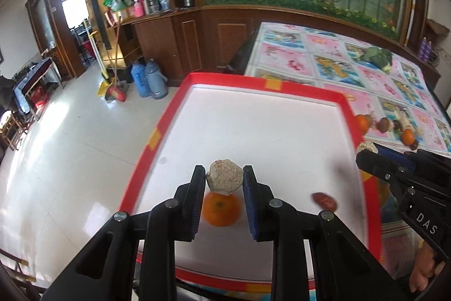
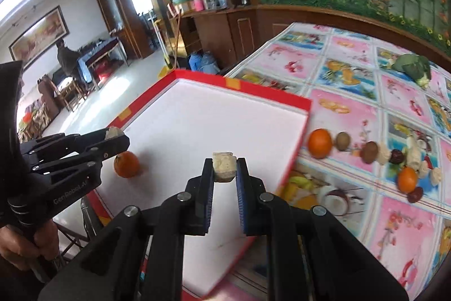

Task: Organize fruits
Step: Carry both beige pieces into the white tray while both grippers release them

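My left gripper (image 1: 224,179) is shut on a beige, rough lump (image 1: 224,176), held over the white floor of a red-rimmed tray (image 1: 157,131). Under it in the tray lies an orange (image 1: 221,209), with a red date (image 1: 324,200) to the right. My right gripper (image 2: 224,169) is shut on a second beige lump (image 2: 223,166) above the tray's right part (image 2: 298,131). The right wrist view shows the left gripper (image 2: 114,136) from the side with its lump (image 2: 112,132), above the orange (image 2: 126,164). The right gripper (image 1: 366,150) enters the left wrist view at the right edge.
On the flowered tablecloth (image 2: 352,61) right of the tray lies a row of fruit: an orange (image 2: 320,143), brown kiwis (image 2: 343,141), pale lumps, red dates and a smaller orange (image 2: 407,179). A green vegetable (image 2: 413,66) sits at the far side. Floor lies left of the tray.
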Tool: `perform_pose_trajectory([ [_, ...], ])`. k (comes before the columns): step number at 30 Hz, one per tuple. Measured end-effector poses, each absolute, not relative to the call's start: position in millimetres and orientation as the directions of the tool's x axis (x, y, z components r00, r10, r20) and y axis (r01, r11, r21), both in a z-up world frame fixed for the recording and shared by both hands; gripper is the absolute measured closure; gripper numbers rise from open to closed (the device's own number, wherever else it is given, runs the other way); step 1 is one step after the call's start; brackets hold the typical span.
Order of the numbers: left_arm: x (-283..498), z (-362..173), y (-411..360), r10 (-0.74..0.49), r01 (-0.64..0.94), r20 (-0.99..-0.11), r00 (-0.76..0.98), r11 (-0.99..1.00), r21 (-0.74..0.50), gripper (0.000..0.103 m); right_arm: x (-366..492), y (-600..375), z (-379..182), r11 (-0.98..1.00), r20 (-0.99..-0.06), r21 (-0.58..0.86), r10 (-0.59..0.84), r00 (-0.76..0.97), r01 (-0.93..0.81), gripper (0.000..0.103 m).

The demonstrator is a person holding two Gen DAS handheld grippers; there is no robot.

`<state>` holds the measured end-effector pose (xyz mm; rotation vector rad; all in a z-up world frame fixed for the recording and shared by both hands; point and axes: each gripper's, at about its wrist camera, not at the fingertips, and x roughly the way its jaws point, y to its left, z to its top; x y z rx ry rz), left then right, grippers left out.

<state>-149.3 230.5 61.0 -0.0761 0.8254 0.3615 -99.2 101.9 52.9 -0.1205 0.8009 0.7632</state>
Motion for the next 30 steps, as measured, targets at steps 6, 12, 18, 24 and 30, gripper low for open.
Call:
perform_pose_trajectory([
  [6,-154.0,49.1,247.6,0.270,-0.351,-0.743,0.612,0.935,0.051,0.077,-87.3,127.4,30.1,0.754,-0.752,0.169,0.515,0.411,-0.635,0.086],
  [12,-153.6,48.8,249.9,0.292,-0.353,-0.735,0.612,0.933,0.076,0.077,-83.7,135.6,18.7,0.776,-0.790,0.153,0.469,0.396,-0.612,0.086],
  [18,-151.6,47.5,246.1,0.311,-0.357,-0.732,0.607,0.929,0.099,0.076,-85.0,138.2,15.4,0.789,-0.798,0.137,0.446,0.405,-0.599,0.085],
  [24,-152.9,47.8,241.9,0.342,-0.368,-0.726,0.597,0.920,0.131,0.060,-88.4,134.1,16.2,0.789,-0.794,0.144,0.452,0.407,-0.597,0.084],
  [30,-156.7,55.7,235.1,0.377,-0.382,-0.705,0.601,0.910,0.160,0.038,-92.3,118.7,26.5,0.785,-0.759,0.168,0.489,0.429,-0.597,0.083],
])
